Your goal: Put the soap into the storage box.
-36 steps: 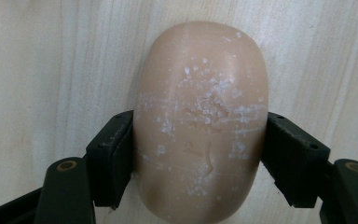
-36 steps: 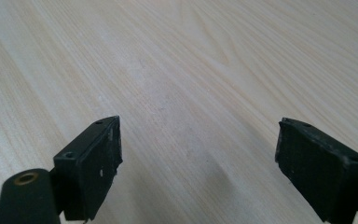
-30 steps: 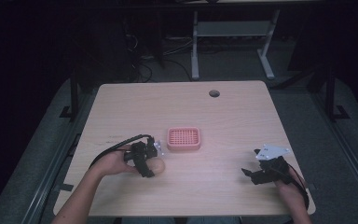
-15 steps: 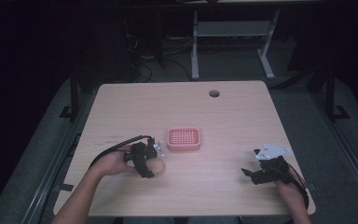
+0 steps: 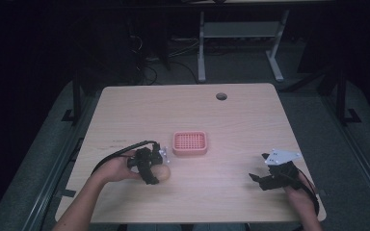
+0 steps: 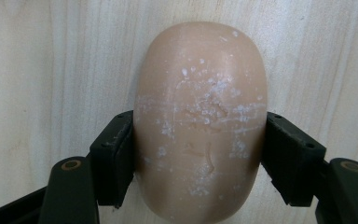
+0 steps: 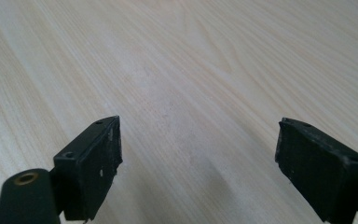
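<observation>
A tan oval bar of soap with white flecks lies on the wooden table, left of the middle near the front. My left gripper is shut on it, one black pad pressed against each long side. In the high view the soap pokes out to the right of the left gripper. A pink slotted soap dish sits just beyond it, at the table's centre, with nothing in it. My right gripper rests at the front right, open, with bare wood between its jaws.
A round cable hole lies in the table's far edge area. The legs of another desk and some cables stand on the dark floor beyond the table.
The left gripper has shifted a little to the left with the soap in its jaws. The right gripper has stayed where it was.
</observation>
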